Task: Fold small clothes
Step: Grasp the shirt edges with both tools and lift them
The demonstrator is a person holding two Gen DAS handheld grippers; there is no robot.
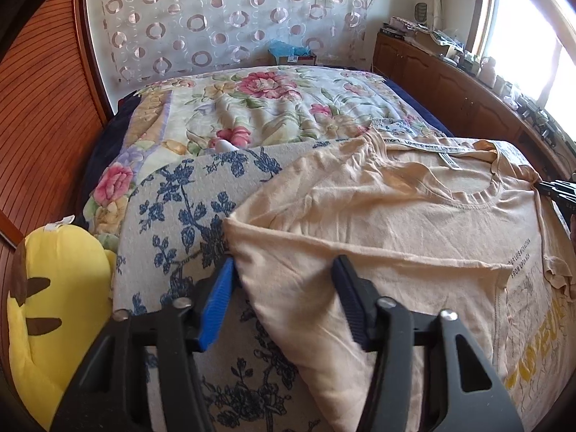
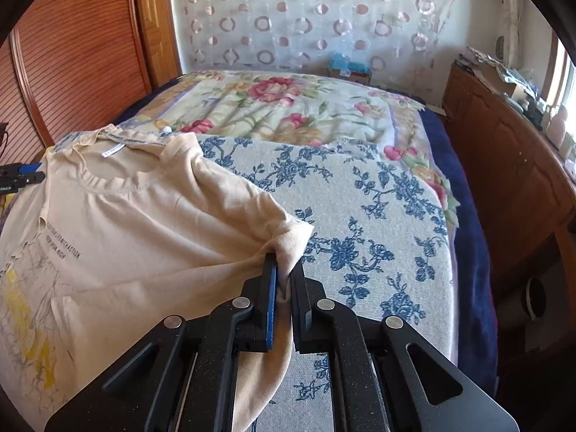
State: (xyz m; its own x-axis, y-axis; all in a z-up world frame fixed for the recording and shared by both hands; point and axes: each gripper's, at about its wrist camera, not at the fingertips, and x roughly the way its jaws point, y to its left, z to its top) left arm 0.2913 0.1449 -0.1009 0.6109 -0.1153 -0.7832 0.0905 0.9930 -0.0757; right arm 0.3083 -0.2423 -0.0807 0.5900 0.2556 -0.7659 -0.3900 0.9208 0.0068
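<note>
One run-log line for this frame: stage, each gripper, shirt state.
stage: sleeve grasp | left gripper: jaws around left sleeve, not pinching | right gripper: shut on right sleeve | beige T-shirt: front up on blue-flowered cloth

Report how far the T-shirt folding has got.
Done: the beige T-shirt lies spread, print up, on the blue-flowered cloth. In hand: the right gripper is shut on one sleeve; the other sleeve sits between the left gripper's open jaws, not yet pinched. Left: no fold is visible yet, so sleeves and body are all still to fold.
</note>
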